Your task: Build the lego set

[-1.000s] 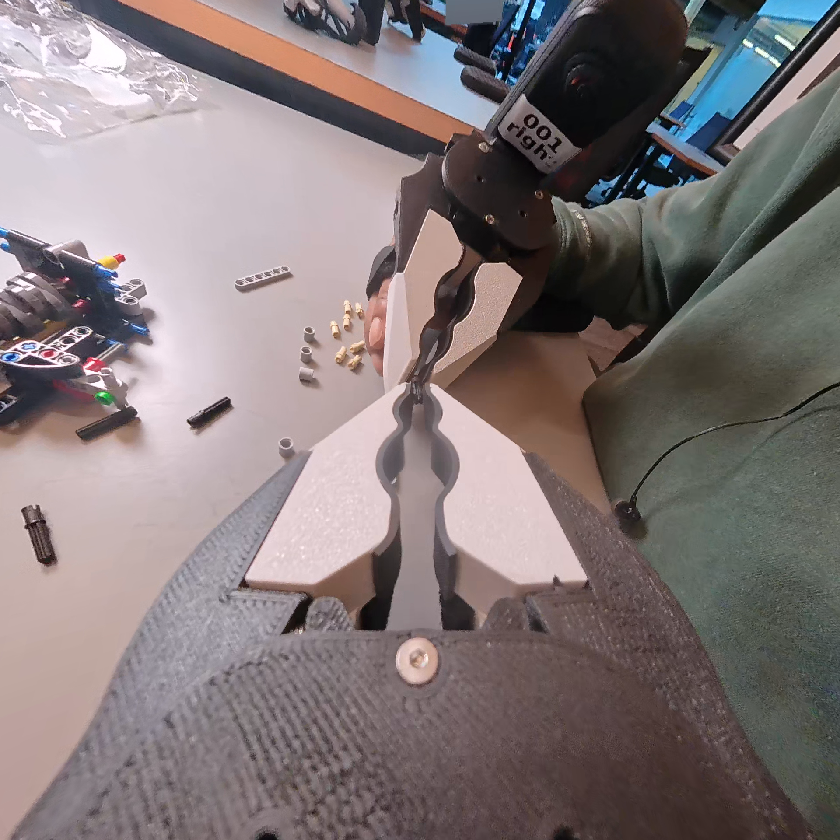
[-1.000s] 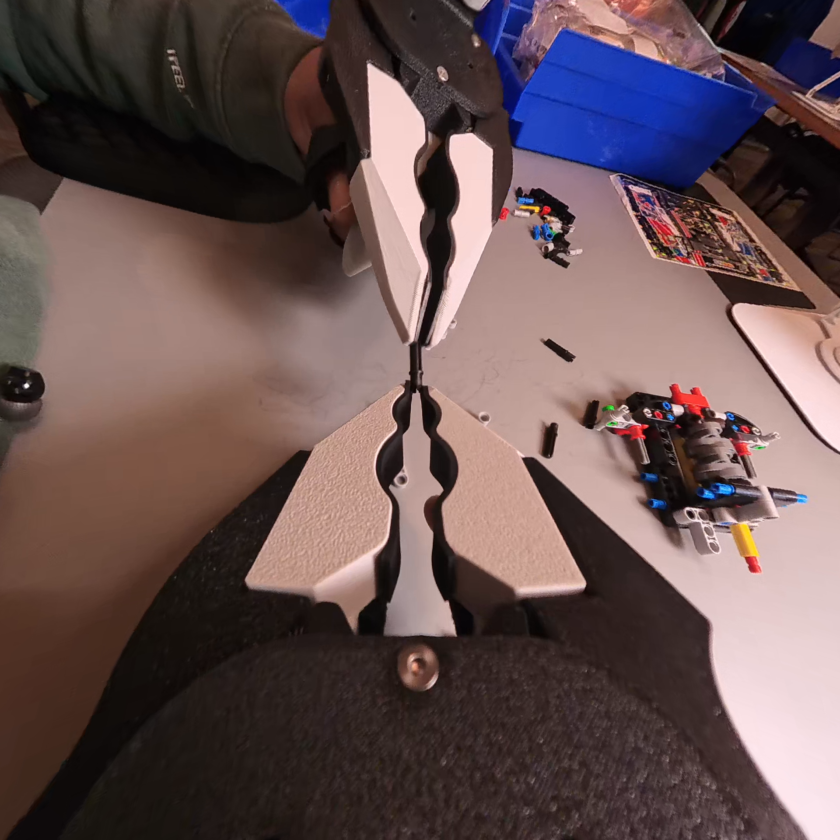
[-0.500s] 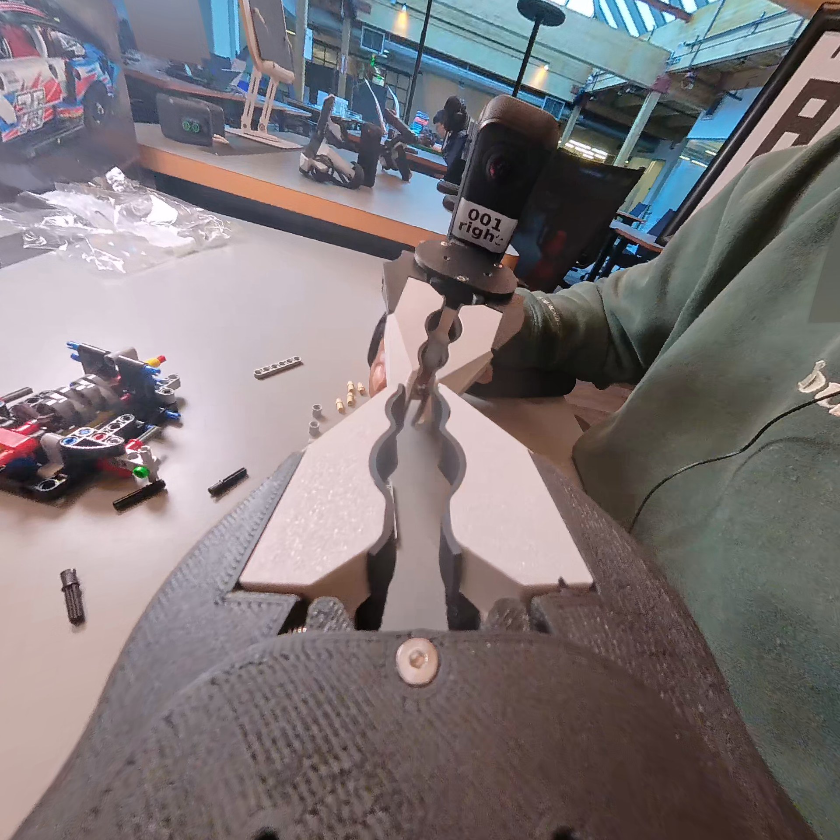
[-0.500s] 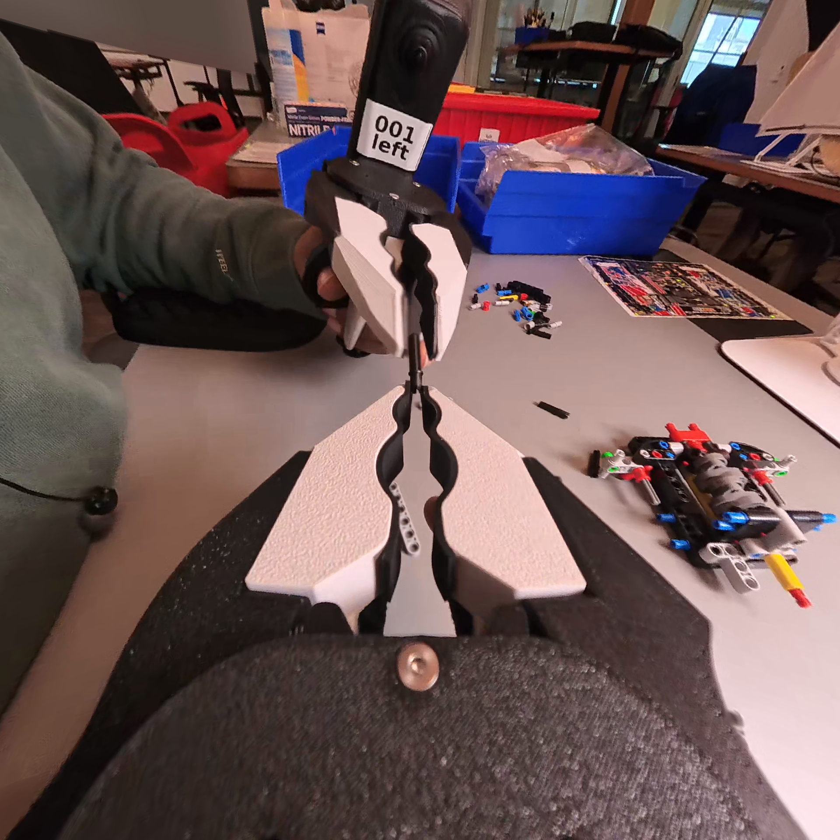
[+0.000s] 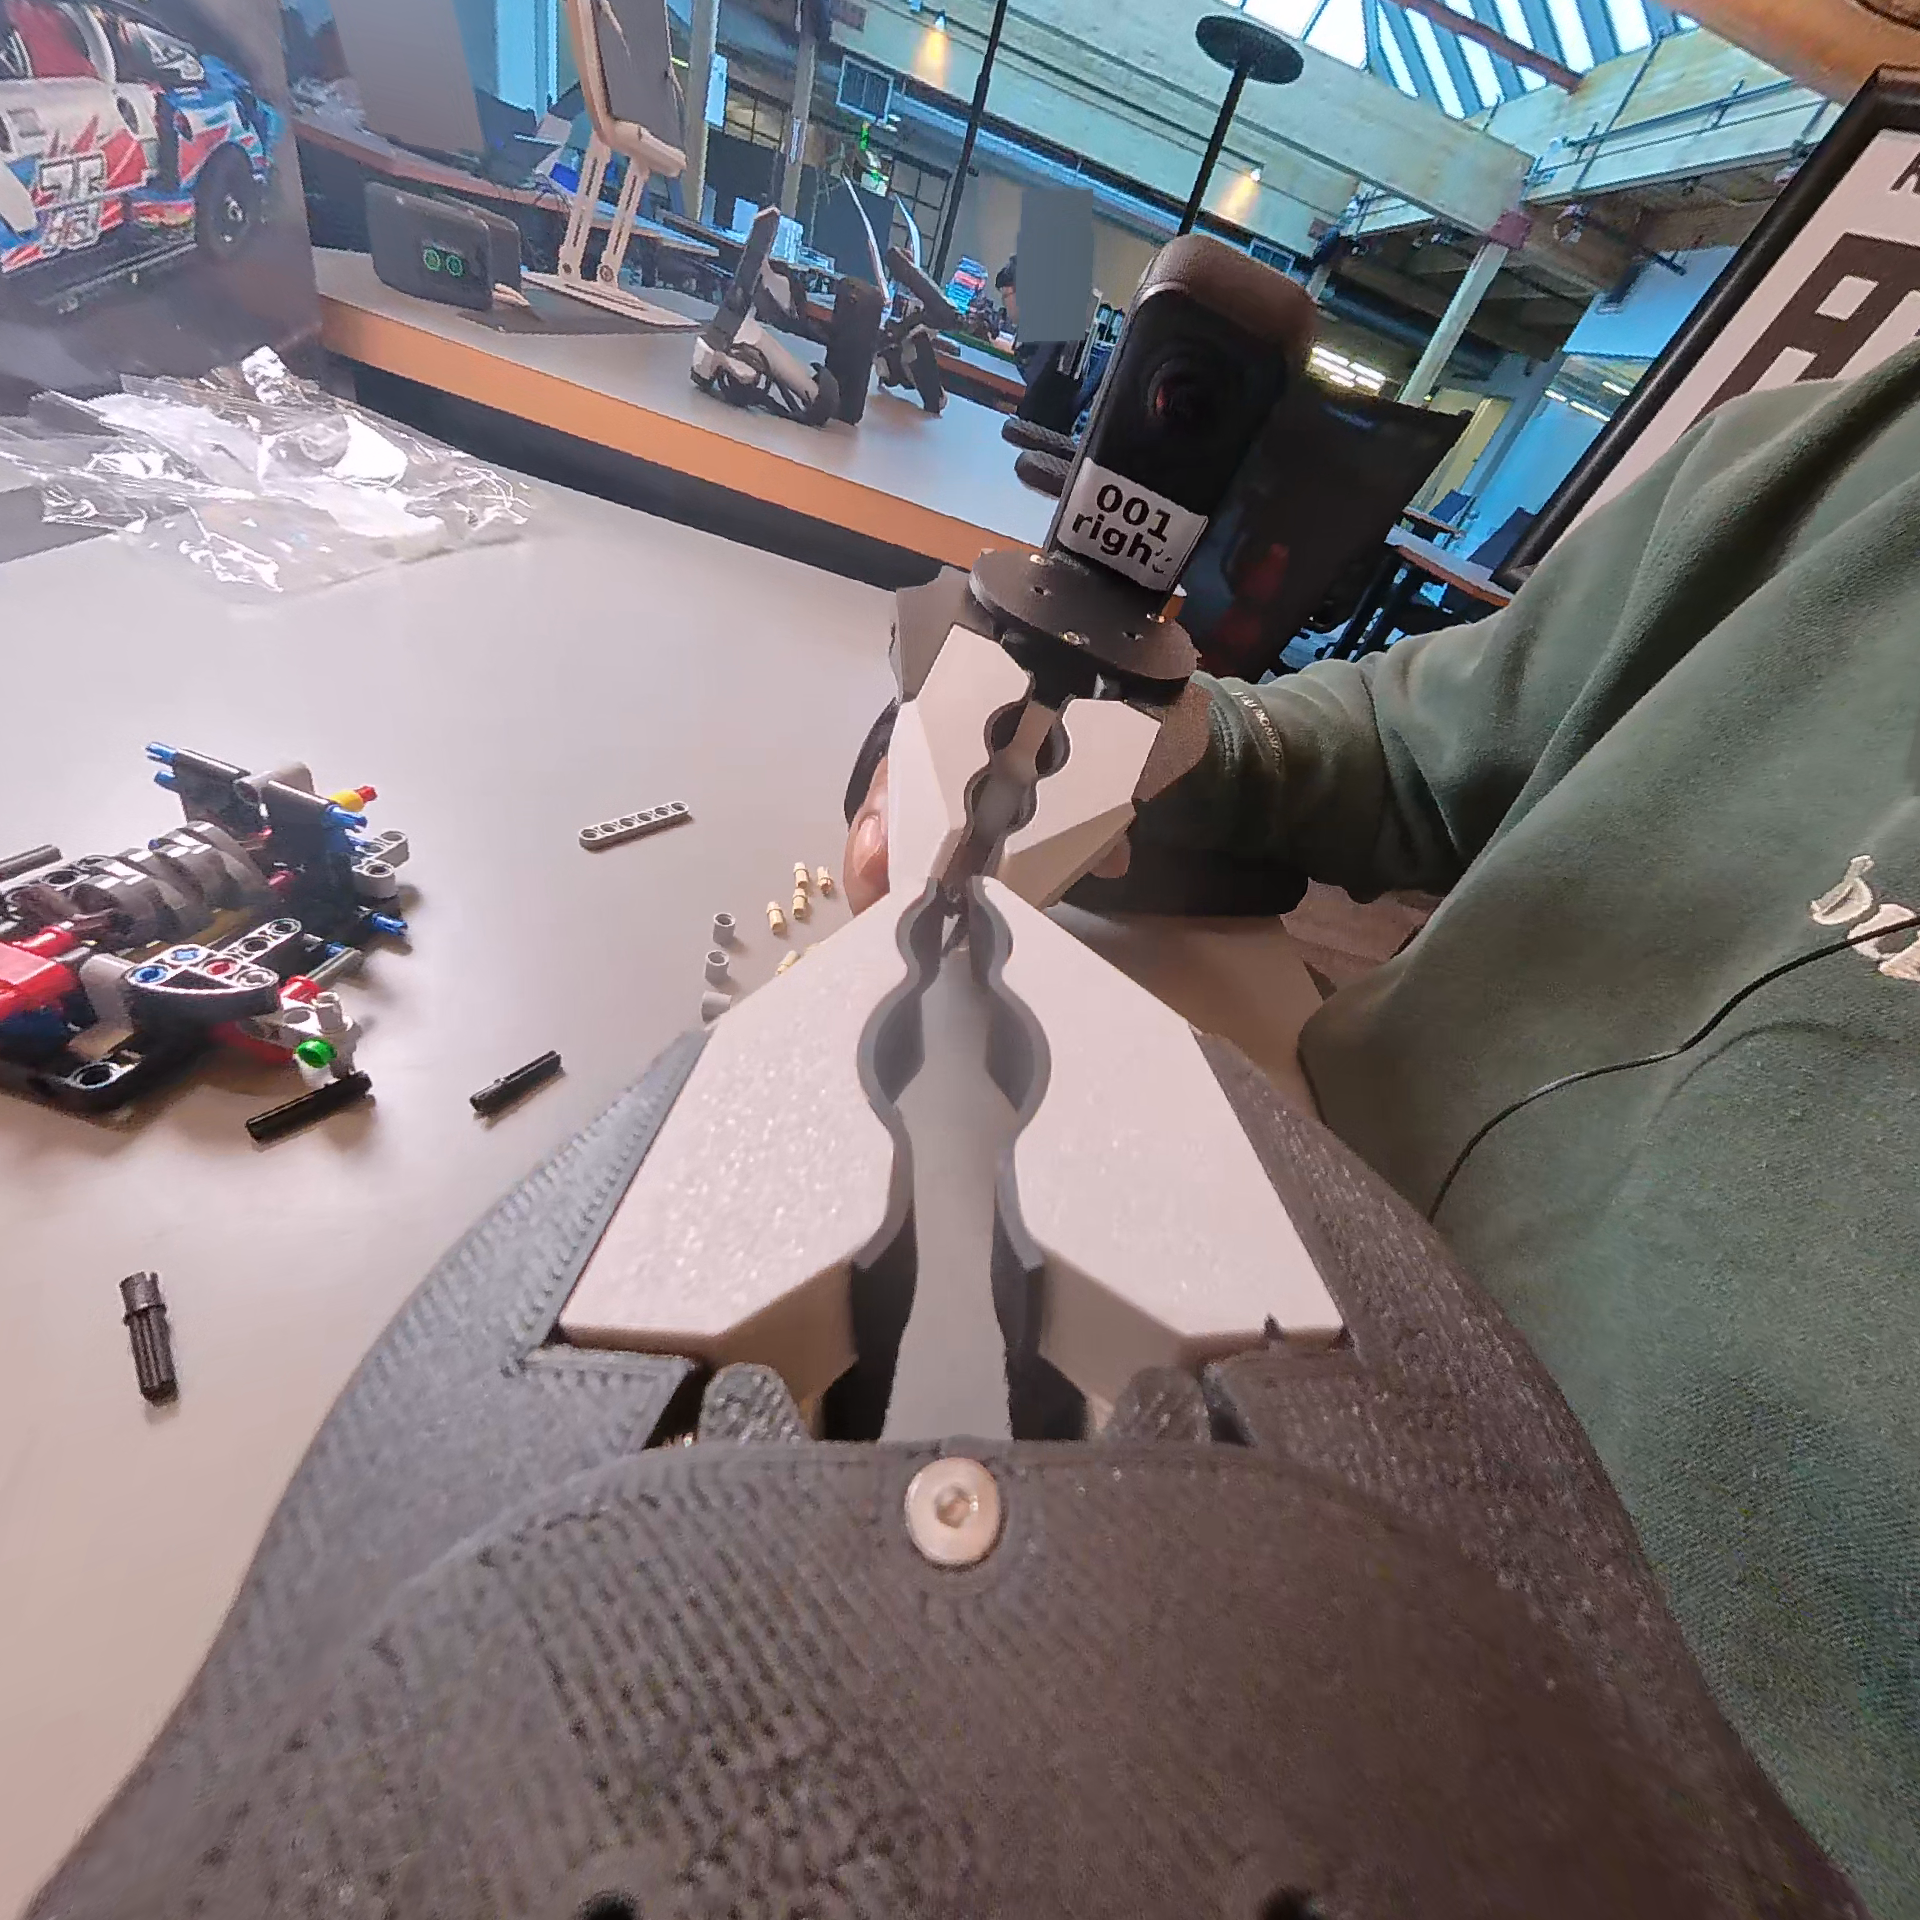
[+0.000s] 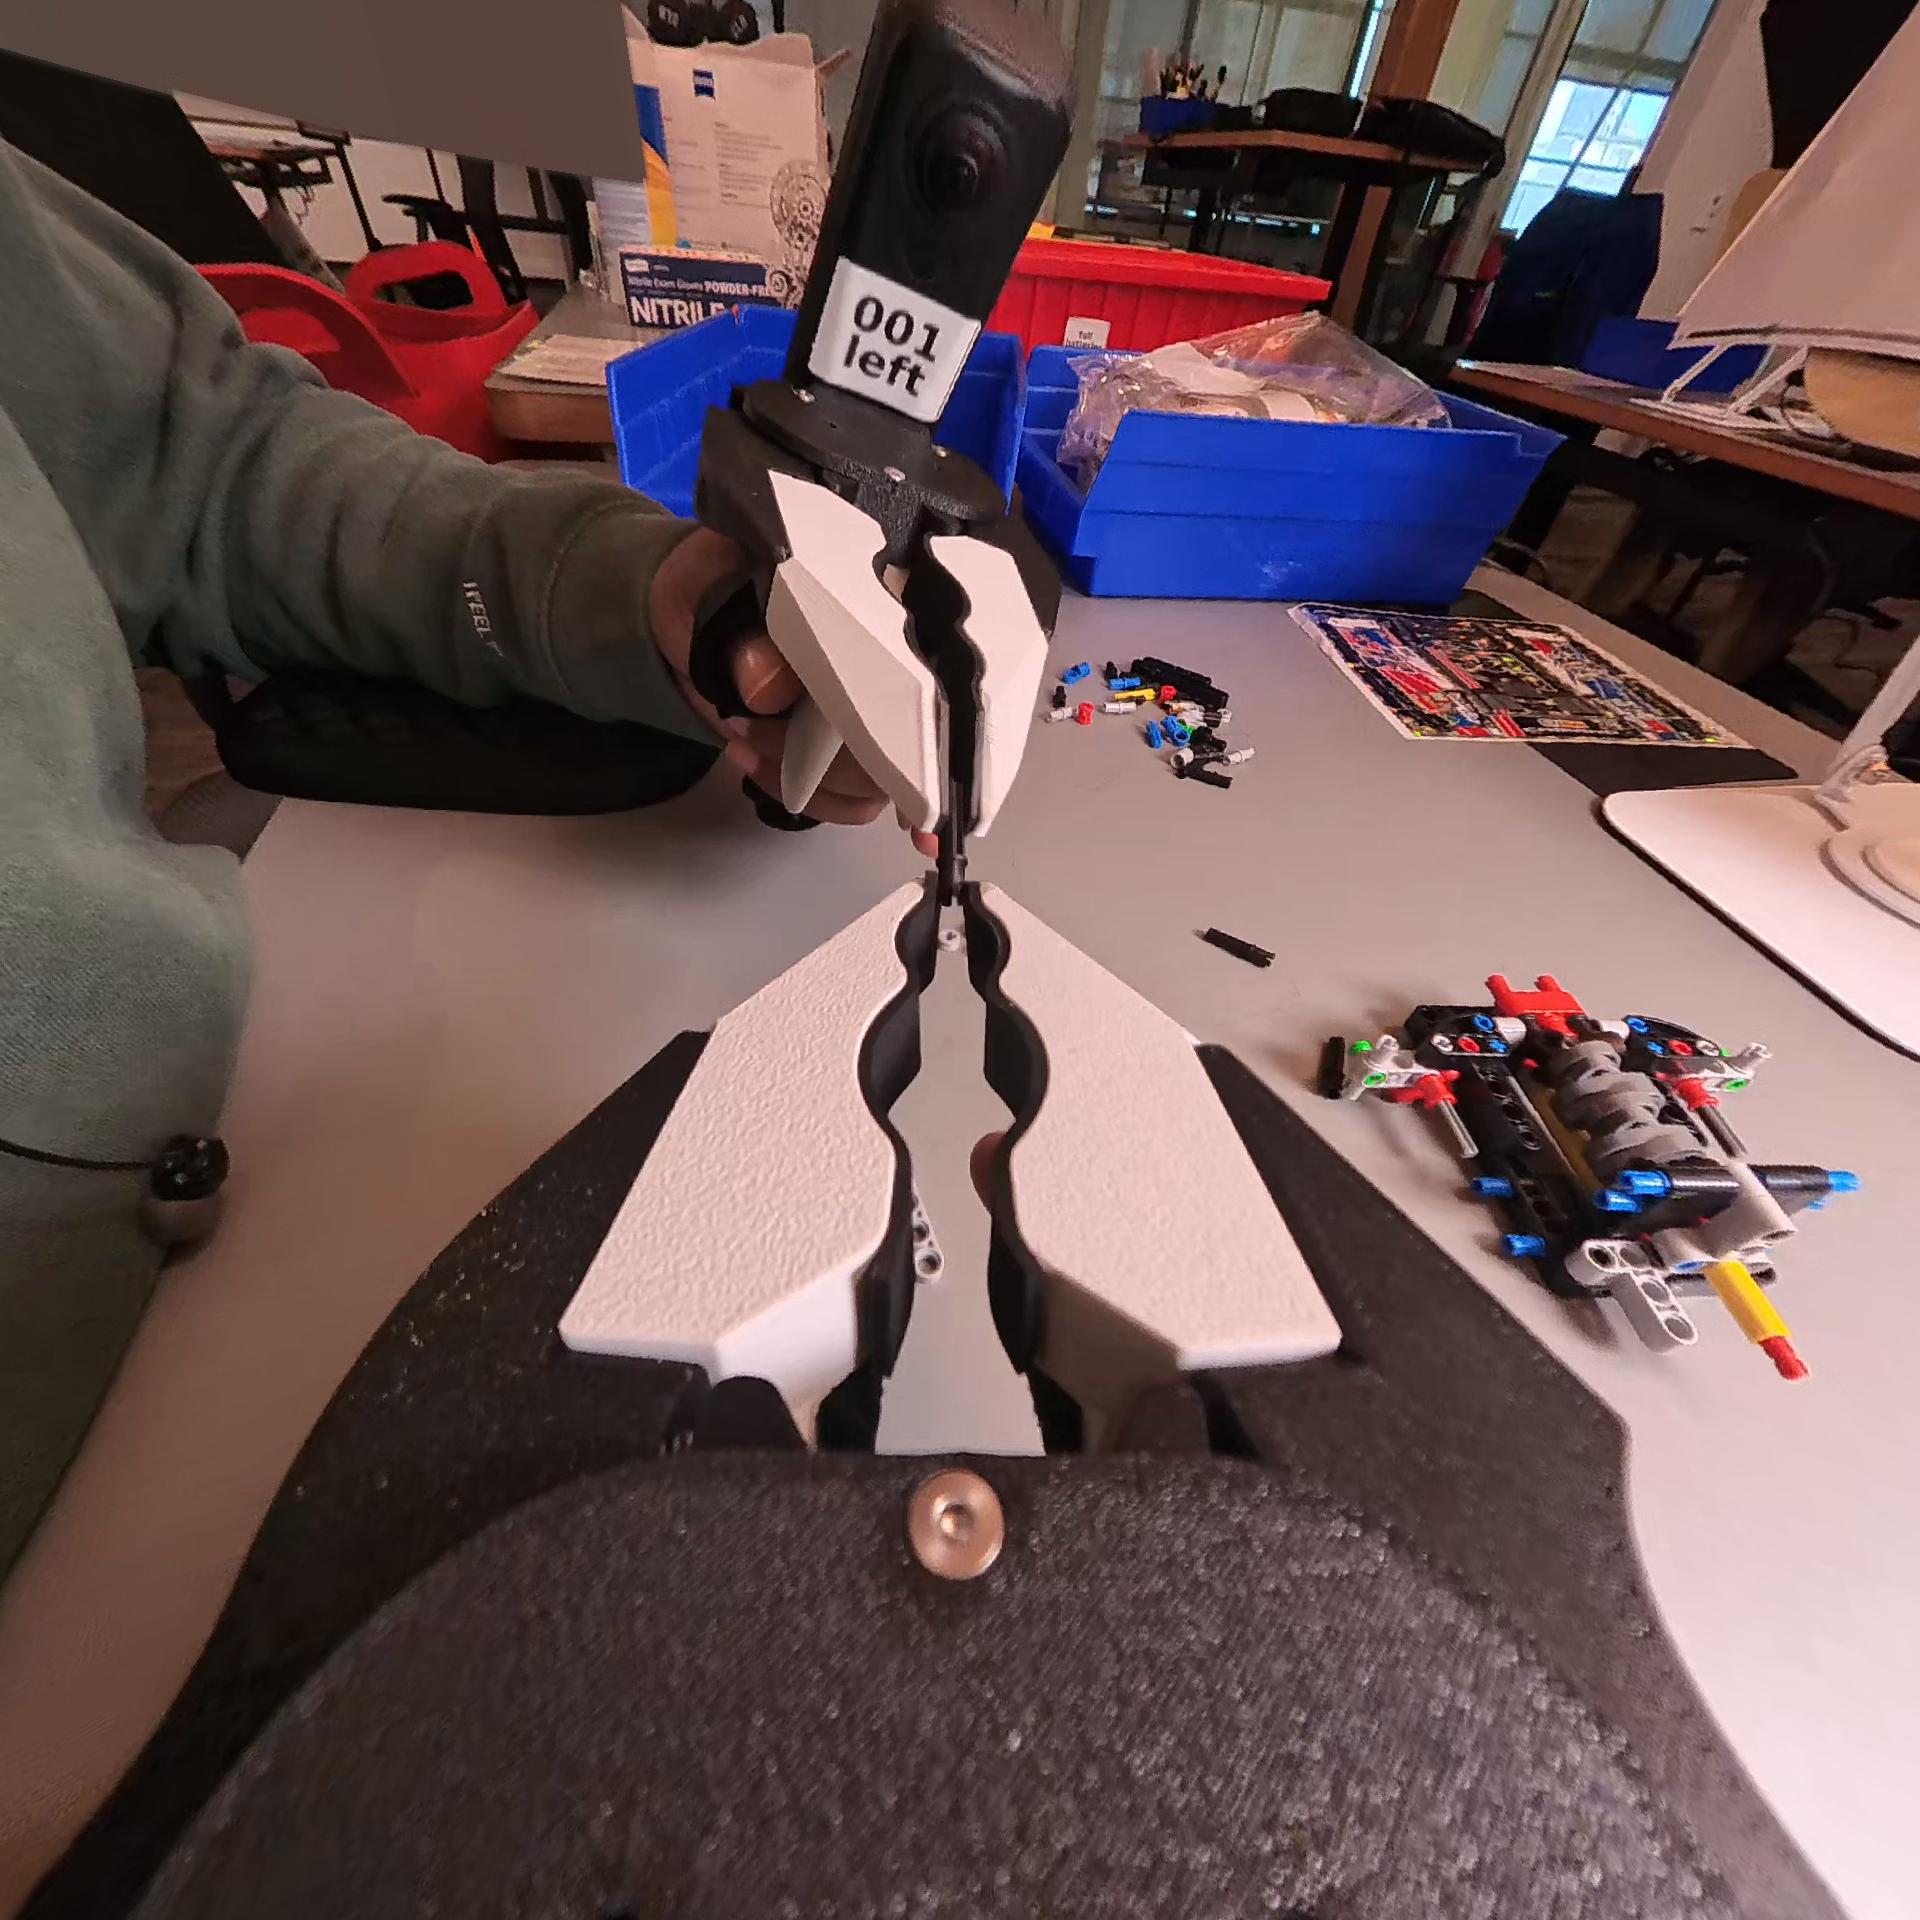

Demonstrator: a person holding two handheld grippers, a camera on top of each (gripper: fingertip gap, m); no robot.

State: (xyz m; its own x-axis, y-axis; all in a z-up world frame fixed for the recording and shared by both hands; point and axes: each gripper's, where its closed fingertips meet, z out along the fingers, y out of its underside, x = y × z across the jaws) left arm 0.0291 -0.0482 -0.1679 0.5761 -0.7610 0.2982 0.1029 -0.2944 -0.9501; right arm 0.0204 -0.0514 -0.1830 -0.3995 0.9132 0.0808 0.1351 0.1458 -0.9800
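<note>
My two grippers meet tip to tip above the grey table (image 6: pixel 1351 852), near its front edge. A thin black lego piece (image 6: pixel 951 860) spans the short gap between them. My left gripper (image 5: pixel 951 906) is shut on one end of it, and it also shows in the right wrist view (image 6: pixel 953 823). My right gripper (image 6: pixel 951 889) is shut on the other end, and it also shows in the left wrist view (image 5: pixel 964 881). The piece is mostly hidden in the left wrist view. The partly built lego chassis (image 5: pixel 177 935) lies on the table, also in the right wrist view (image 6: pixel 1590 1132).
Loose parts lie near the chassis: a grey beam (image 5: pixel 636 826), tan pins (image 5: pixel 798 894), grey bushes (image 5: pixel 717 961), black axles (image 5: pixel 516 1081) and a black pin (image 5: pixel 148 1330). A pile of small parts (image 6: pixel 1164 717), a booklet (image 6: pixel 1496 675), blue bins (image 6: pixel 1278 488), a white base (image 6: pixel 1766 883) and a plastic bag (image 5: pixel 249 478) lie farther off. The tips of both grippers are at nearly the same place. From either gripper's tips it is about 15 cm to the black pin (image 5: pixel 148 1330). The right camera catches it too, in the right wrist view (image 6: pixel 1241 947).
Both grippers have tilted up from looking down at the table to a more level pose. They stay tip to tip on the black piece.
</note>
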